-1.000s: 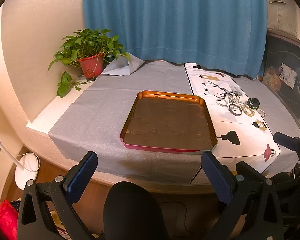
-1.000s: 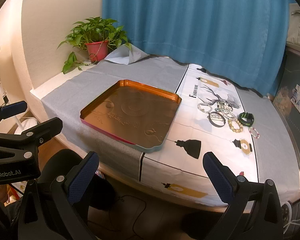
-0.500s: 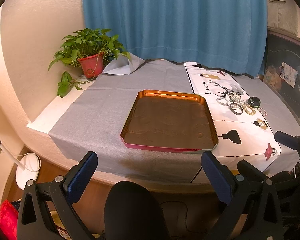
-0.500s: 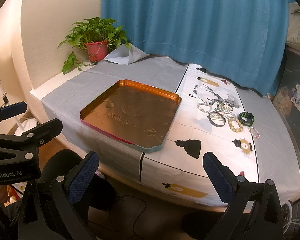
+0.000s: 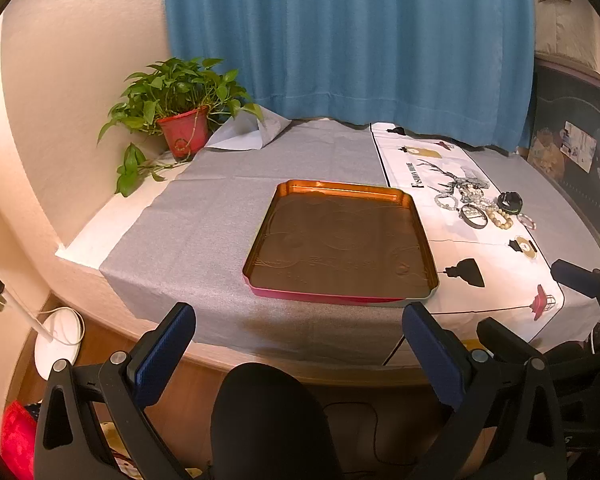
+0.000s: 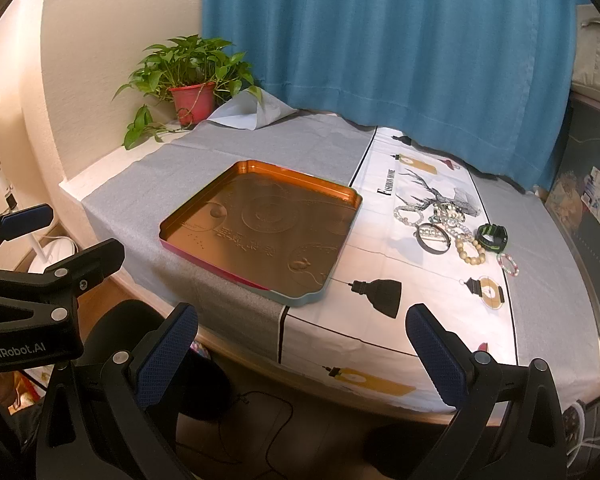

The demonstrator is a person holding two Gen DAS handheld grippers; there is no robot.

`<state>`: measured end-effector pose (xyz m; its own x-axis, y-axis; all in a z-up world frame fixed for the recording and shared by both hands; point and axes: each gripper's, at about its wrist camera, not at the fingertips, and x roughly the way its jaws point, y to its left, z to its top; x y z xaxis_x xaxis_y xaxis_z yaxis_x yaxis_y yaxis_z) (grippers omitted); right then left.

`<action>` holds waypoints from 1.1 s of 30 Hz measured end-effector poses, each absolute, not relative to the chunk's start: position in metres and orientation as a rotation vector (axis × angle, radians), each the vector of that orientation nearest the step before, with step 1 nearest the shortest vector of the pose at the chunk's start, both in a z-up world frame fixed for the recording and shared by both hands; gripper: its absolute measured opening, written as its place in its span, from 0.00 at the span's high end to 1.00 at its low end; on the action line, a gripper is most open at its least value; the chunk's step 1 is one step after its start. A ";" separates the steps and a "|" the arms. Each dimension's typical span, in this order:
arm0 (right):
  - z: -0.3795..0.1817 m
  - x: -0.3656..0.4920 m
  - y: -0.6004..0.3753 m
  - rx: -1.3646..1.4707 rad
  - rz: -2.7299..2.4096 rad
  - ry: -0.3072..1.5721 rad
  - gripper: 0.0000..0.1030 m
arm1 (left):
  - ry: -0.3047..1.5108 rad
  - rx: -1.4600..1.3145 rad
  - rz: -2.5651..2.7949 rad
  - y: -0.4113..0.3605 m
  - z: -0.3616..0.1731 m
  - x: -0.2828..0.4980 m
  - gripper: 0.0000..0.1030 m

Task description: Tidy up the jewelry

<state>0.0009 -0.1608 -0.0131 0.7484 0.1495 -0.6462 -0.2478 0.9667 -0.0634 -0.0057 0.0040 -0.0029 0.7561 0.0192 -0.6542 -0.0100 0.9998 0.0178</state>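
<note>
Both grippers hang short of the worktop's near edge, the left gripper (image 5: 298, 354) and right gripper (image 6: 302, 354) each with fingers wide apart and holding nothing. The jewelry (image 6: 452, 228) lies in a loose heap at the right of the frame on the white printed cloth (image 6: 384, 300), well apart from the empty copper tray (image 6: 260, 236). Those beaded bracelets look light, limp and slippery; I'd pinch one across its strand. The dark bangle (image 6: 432, 236) seems stiff, so its rim is the place.

both grippers are black plastic frames with silver screw heads at the pivots. each finger (image 6: 168, 354) carries a dark blue cross-hatched pad. white "genrobot.ai" lettering marks the left gripper (image 6: 40, 236) body behind its jaws.
</note>
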 end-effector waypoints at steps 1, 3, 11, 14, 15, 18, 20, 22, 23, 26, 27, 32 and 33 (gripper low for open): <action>-0.011 0.000 -0.160 -0.149 0.218 0.692 0.00 | 0.713 0.013 0.016 0.004 -0.003 -0.005 0.00; -0.012 0.000 -0.160 -0.149 0.219 0.691 0.00 | 0.713 0.013 0.016 0.005 -0.003 -0.006 0.00; -0.012 0.000 -0.160 -0.147 0.219 0.693 0.00 | 0.715 0.014 0.015 0.004 -0.003 -0.006 0.00; -0.012 0.001 -0.162 -0.140 0.213 0.697 0.00 | 0.718 0.011 0.006 0.003 -0.003 -0.005 0.00; -0.013 0.001 -0.165 -0.135 0.207 0.698 0.00 | 0.722 0.010 -0.005 0.003 -0.003 -0.005 0.00; -0.017 0.003 -0.180 -0.111 0.178 0.699 0.00 | 0.732 0.025 -0.033 -0.001 -0.004 -0.005 0.00; -0.023 0.006 -0.197 -0.083 0.144 0.712 0.00 | 0.740 0.049 -0.051 -0.008 -0.005 -0.002 0.00; -0.031 0.011 -0.220 -0.054 0.102 0.731 0.00 | 0.749 0.067 -0.071 -0.019 -0.006 0.006 0.00; -0.035 0.014 -0.232 -0.038 0.077 0.742 0.00 | 0.754 0.076 -0.084 -0.024 -0.006 0.009 0.00; -0.046 0.025 -0.275 0.003 -0.003 0.766 0.00 | 0.774 0.104 -0.134 -0.054 -0.005 0.028 0.00; -0.049 0.029 -0.290 0.015 -0.033 0.770 0.00 | 0.785 0.112 -0.161 -0.063 -0.006 0.035 0.00; -0.059 0.054 -0.372 0.084 -0.180 0.759 0.00 | 0.849 0.153 -0.279 -0.118 -0.012 0.080 0.00; -0.061 0.062 -0.389 0.101 -0.205 0.758 0.00 | 0.866 0.159 -0.289 -0.131 -0.015 0.093 0.00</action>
<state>0.0616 -0.3886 -0.0610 0.7075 -0.1482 -0.6910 0.2206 0.9752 0.0167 0.0929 -0.1307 -0.0148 0.6124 -0.1856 -0.7685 0.3139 0.9492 0.0209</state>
